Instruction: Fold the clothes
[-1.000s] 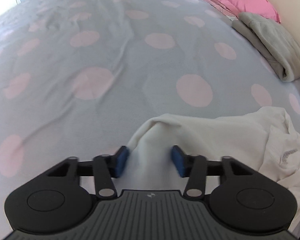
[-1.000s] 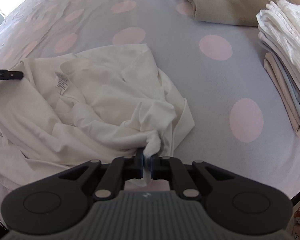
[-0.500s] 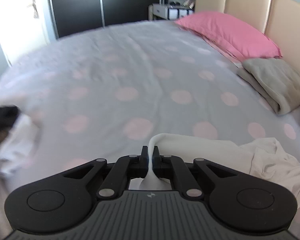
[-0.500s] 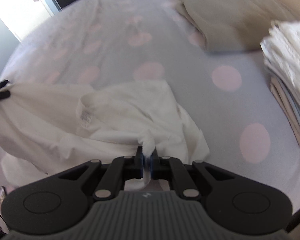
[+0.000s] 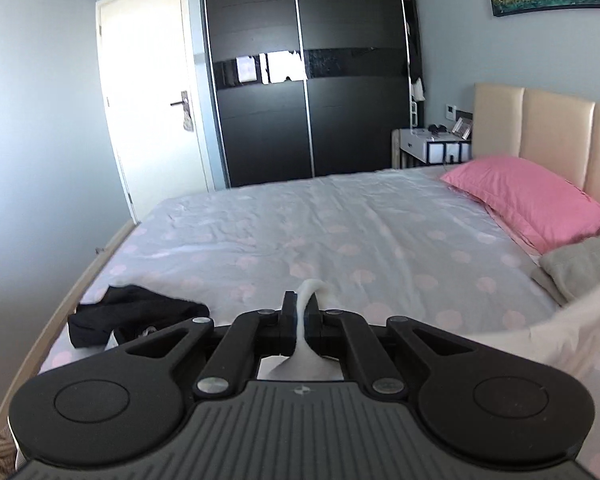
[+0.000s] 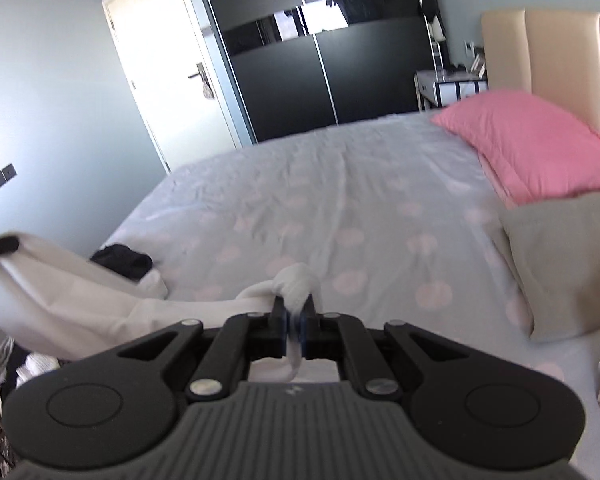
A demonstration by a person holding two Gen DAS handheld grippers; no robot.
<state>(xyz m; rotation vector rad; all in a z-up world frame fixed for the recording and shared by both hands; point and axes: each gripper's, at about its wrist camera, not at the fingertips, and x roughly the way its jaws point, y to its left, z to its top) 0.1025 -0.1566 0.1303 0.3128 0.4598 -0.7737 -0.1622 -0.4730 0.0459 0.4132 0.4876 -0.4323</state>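
My left fingers are clamped on a pinch of the white shirt, my right fingers on another bunch of it, so it hangs between my hands above the bed. I should keep both grips level and pull it taut before laying it flat.

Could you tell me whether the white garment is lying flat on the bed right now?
No, the white garment hangs lifted above the bed, pinched in the right tool.
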